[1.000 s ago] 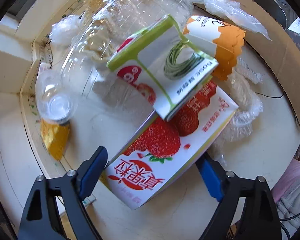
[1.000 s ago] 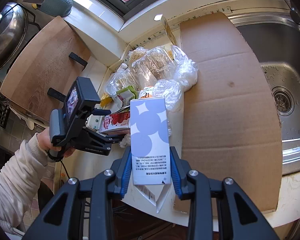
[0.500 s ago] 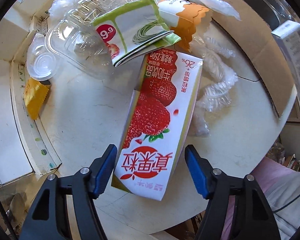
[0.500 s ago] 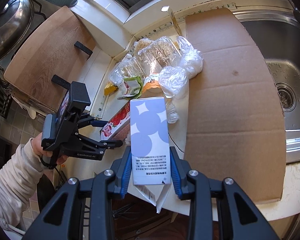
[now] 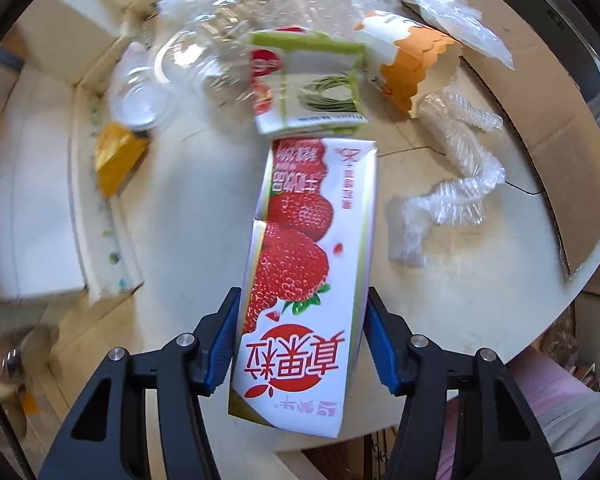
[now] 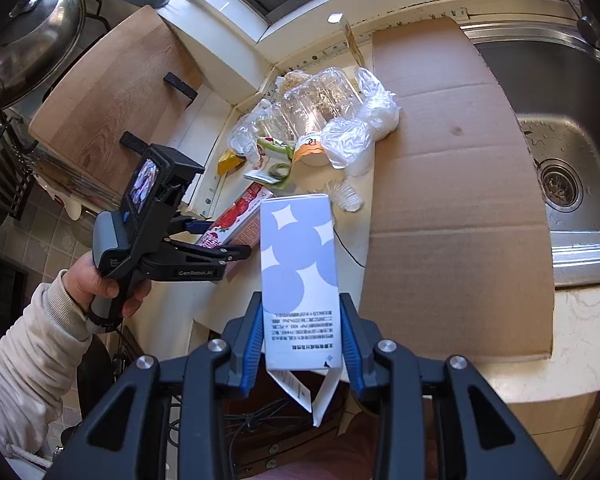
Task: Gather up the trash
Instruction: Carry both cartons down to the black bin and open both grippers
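gripping the strawberry milk carton [image 5: 300, 280] with my left gripper [image 5: 302, 336], i have both blue pads pressed flat against its long sides near the bottom end, and its far end points at the trash pile on the pale countertop [image 5: 188, 208]. my right gripper [image 6: 302, 332] is likewise clamped on a blue-and-white carton [image 6: 298, 276], held out over the counter edge with its opened flaps dangling below the pads.

my worry is the strawberry carton: it's thin glossy paperboard, a seam is already split along its left edge, and i judge it empty, so a hard squeeze could buckle the walls and let it slip out. its far end sits just beside the green-edged flattened box [image 5: 308, 84], so a careless swing may drag that along or scatter the light stuff. the blue-and-white carton is gripped low on its body, and i think a quick tilt could lever it loose.

the rest of the pile is soft and slippery: a crumpled clear plastic bottle [image 5: 228, 40], a twisted strip of bubble wrap [image 5: 456, 184], a clear plastic bag [image 5: 460, 16], an orange-and-white scalloped paper carton [image 5: 416, 60] and a small yellow wrapper [image 5: 116, 160]. a flat brown corrugated cardboard sheet [image 6: 452, 200] lies between the pile and the stainless sink [image 6: 560, 152].
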